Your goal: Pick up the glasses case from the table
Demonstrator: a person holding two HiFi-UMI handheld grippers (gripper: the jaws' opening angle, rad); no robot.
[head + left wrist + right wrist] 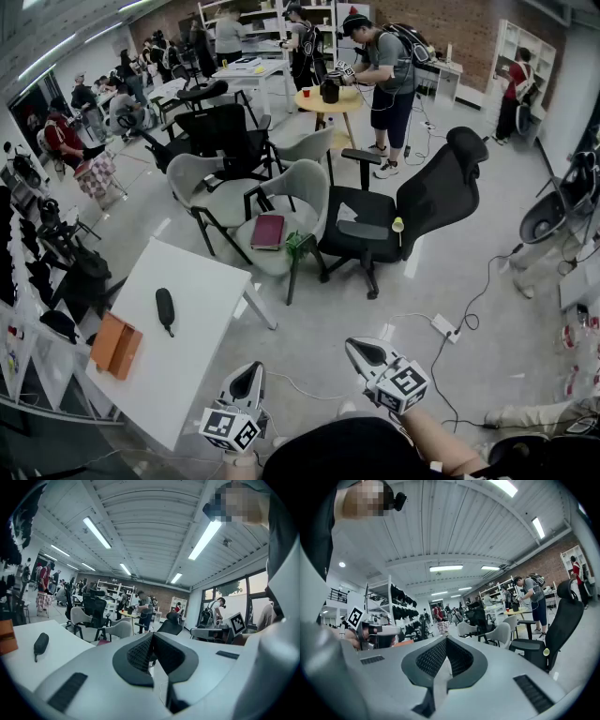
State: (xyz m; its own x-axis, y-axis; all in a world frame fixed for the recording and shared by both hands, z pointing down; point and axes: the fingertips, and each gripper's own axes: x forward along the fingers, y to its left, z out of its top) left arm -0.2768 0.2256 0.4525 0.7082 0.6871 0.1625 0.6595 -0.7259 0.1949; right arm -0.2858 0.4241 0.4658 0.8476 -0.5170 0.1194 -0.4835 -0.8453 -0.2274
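Note:
The black oblong glasses case [165, 309] lies on the white table [202, 281] at the left, beside an orange box [116, 345]. In the left gripper view the glasses case [41, 644] lies far off at the left on the table [23, 665]. My left gripper [251, 368] hovers off the table's near right corner, well short of the case, its jaws shut with nothing between them [152, 633]. To its right, over the floor, my right gripper [353, 344] is held level. It is shut and empty too [446, 638]. It also sees the left gripper [370, 630].
Beyond the table stand grey shell chairs [286, 202], one with a red book [268, 231], and a black office chair [412, 211]. A power strip [443, 328] and cables lie on the floor at the right. Shelves with dark goods line the left wall [37, 272]. People stand at the back.

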